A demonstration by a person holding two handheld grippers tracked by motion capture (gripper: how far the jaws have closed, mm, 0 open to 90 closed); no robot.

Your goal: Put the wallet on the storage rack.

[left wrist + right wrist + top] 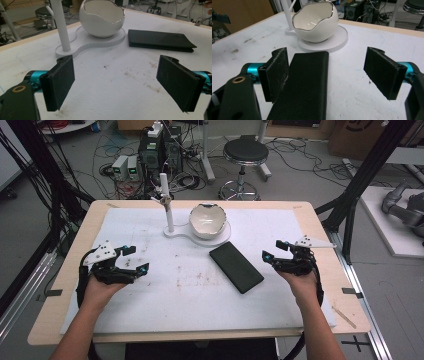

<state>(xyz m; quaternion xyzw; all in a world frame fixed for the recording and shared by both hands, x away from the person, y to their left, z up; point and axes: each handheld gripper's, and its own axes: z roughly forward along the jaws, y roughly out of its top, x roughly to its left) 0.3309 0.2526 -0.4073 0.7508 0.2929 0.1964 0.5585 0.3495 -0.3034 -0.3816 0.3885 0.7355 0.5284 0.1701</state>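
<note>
The black wallet's [304,85] near end is cut off by the right gripper view's bottom edge.

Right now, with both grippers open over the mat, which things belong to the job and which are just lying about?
In the job:
black case, flat on the mat between the right gripper fingers
right gripper, open
left gripper, open, nothing between its fingers

Lying about:
white eggshell-shaped bowl on its white stand
stool and cables on the floor behind the table
</note>
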